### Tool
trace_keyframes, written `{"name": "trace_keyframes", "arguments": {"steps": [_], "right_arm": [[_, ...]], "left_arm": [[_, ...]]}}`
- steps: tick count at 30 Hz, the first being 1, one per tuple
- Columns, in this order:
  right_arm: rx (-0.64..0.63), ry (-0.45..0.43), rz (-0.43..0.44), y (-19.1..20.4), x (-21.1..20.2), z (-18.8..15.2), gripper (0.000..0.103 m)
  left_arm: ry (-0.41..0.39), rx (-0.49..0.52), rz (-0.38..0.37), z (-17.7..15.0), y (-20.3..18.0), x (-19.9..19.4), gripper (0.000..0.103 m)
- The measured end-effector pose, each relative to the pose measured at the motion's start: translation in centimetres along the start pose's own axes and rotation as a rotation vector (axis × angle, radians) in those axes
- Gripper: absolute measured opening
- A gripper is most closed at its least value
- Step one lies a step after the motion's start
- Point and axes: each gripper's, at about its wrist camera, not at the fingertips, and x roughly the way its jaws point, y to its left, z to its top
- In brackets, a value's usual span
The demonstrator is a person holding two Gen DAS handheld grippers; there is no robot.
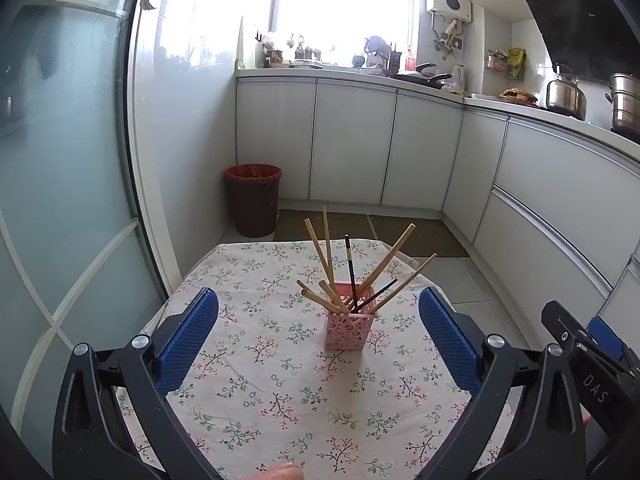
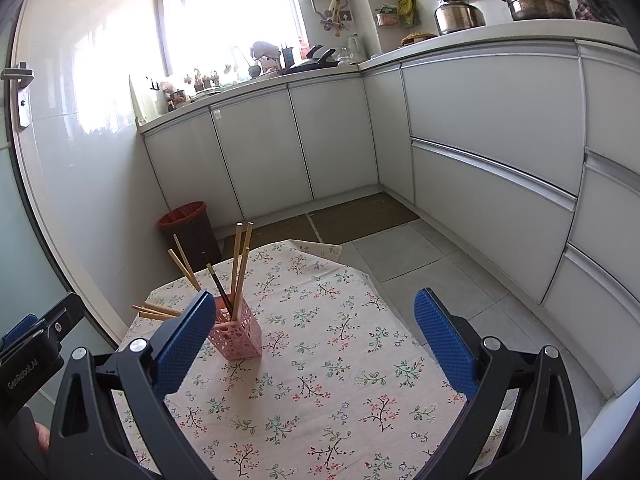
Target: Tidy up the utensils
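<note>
Kitchen: white cabinet run (image 1: pixel 352 144) wraps the back and right walls, tiled floor (image 2: pixel 432 264) below, bright window above the counter.

Surface (image 1: pixel 280 392): small table under a floral tablecloth, fills the lower half of both wrist views.

Brown trash bin (image 1: pixel 253 200) with a red liner stands on the floor past the surface's far-left corner, against the wall.

Left gripper (image 1: pixel 318 336): blue-padded fingers spread wide, nothing between them. Hovers above the near part of the surface, aimed at the holder. Right gripper's black body shows at the right edge of this view.

Right gripper (image 2: pixel 314 336): fingers also spread wide and empty. Only bare tablecloth sits in the gap. Its left finger (image 2: pixel 184 340) overlaps the holder's left side in the picture; can't tell if they touch.

Pink chopstick holder (image 1: pixel 349 328): perforated plastic, square section, upright near the middle of the surface. In the left wrist view it sits centred between the fingers, further out than the tips. In the right wrist view it's off to the left, just beyond the left finger.

Chopsticks (image 1: pixel 320 248): all in the holder, fanned out at mixed angles. Mostly pale bamboo, some tall, some leaning low to the left over the rim. Two dark chopsticks (image 1: pixel 351 268) among them, one near upright, one tilted right.
</note>
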Motion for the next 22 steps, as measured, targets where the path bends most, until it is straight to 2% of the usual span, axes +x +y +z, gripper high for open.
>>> {"name": "trace_keyframes", "arguments": {"steps": [6,15,22], "right_arm": [[-0.001,0.004,0.005,0.13,0.12,-0.05,0.097],[0.003,0.014,0.005,0.00,0.30,-0.09,0.097],[0.009,0.010,0.003,-0.22,0.20,-0.16,0.097]], "left_arm": [[0.043,-0.038,0.011,-0.09,0.76,0.64,0.096],[-0.002,-0.017,0.020,-0.36,0.65,0.28,0.096],[0.033,-0.010,0.013,-0.40,0.43,0.59,0.096]]}}
